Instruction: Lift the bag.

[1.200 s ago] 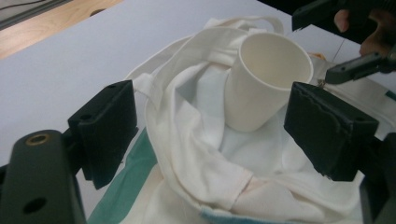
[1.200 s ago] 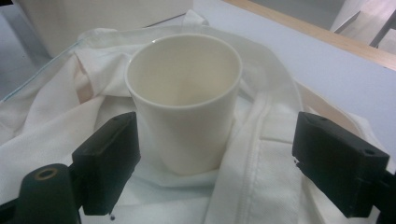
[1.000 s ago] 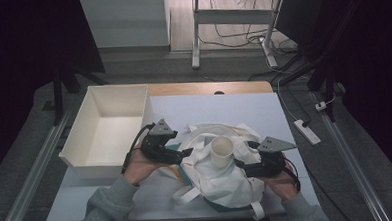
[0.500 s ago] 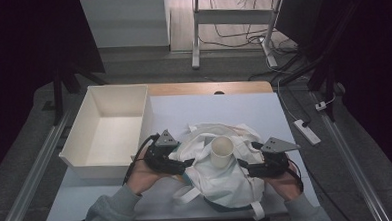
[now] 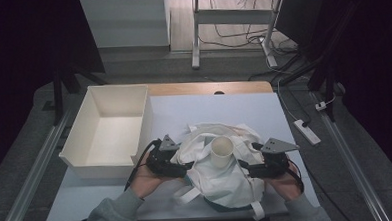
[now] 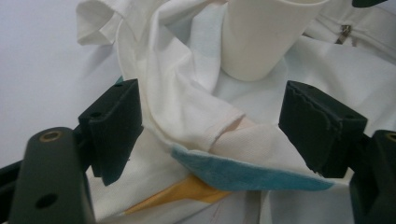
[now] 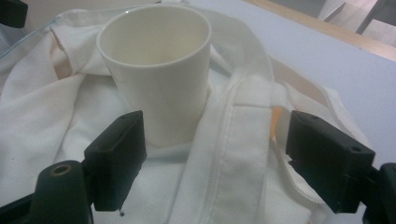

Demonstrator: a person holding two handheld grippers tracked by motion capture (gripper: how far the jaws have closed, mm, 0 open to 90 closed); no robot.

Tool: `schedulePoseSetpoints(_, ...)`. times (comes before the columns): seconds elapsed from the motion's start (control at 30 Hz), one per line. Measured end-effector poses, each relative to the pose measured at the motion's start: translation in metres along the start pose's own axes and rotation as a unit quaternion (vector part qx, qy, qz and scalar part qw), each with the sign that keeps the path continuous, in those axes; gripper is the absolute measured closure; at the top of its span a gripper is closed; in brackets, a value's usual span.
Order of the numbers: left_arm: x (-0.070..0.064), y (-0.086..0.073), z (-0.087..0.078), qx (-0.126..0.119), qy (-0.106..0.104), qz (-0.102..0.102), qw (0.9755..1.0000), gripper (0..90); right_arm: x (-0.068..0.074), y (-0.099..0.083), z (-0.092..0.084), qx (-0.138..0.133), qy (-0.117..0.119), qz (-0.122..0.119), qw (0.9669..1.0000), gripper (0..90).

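A crumpled white cloth bag (image 5: 222,182) with a teal and yellow patch lies on the white table, and a white paper cup (image 5: 222,150) stands upright on it. At the cloth's left edge my left gripper (image 5: 186,166) is open. In the left gripper view a raised fold (image 6: 187,93) lies between its jaws without touching the pads, the cup (image 6: 266,37) stands beyond, and the jaws have just been closing a little. My right gripper (image 5: 244,164) stands open at the cloth's right side. Its own view has a stitched strap (image 7: 243,140) between the jaws and the cup (image 7: 156,65) just ahead.
An empty white box (image 5: 109,129) stands at the table's left, close to my left hand. Bare white tabletop (image 5: 209,105) stretches behind the cloth to a wooden back edge. A power strip (image 5: 306,131) and cables lie on the floor to the right.
My left gripper has sunk and come in toward the cloth's left edge. The right gripper, the cup and the cloth have kept their places.
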State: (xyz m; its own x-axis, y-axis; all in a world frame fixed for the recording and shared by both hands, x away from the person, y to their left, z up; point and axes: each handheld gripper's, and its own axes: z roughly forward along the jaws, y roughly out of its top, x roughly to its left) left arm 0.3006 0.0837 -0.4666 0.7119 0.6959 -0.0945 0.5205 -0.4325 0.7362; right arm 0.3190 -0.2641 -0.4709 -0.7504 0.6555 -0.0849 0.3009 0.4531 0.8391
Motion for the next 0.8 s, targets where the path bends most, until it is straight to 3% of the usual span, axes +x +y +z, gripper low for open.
schedulePoseSetpoints(0.2, 0.003, -0.007, 0.004, 0.01, -0.003, -0.017, 0.9998, 23.3, 0.001, 0.0, 0.001, 0.003, 0.001, -0.005, 1.0, 21.0)
schedulePoseSetpoints(0.37, 0.001, -0.017, 0.01, 0.03, -0.002, -0.016, 0.9994, 23.9, 0.002, 0.0, 0.001, 0.005, 0.001, -0.009, 0.9999, 21.1)
schedulePoseSetpoints(0.53, 0.005, -0.025, 0.009, 0.034, -0.017, -0.034, 0.9987, 26.1, 0.001, -0.001, 0.001, 0.006, -0.004, -0.007, 0.9999, 21.3)
schedulePoseSetpoints(0.73, 0.011, -0.033, 0.01, 0.042, -0.045, -0.047, 0.997, 36.5, -0.004, -0.005, -0.003, 0.019, -0.023, 0.009, 0.9995, 23.3)
schedulePoseSetpoints(0.8, 0.012, -0.033, 0.012, 0.043, -0.04, -0.046, 0.9972, 42.5, -0.005, -0.006, -0.005, 0.025, -0.031, 0.017, 0.9991, 25.4)
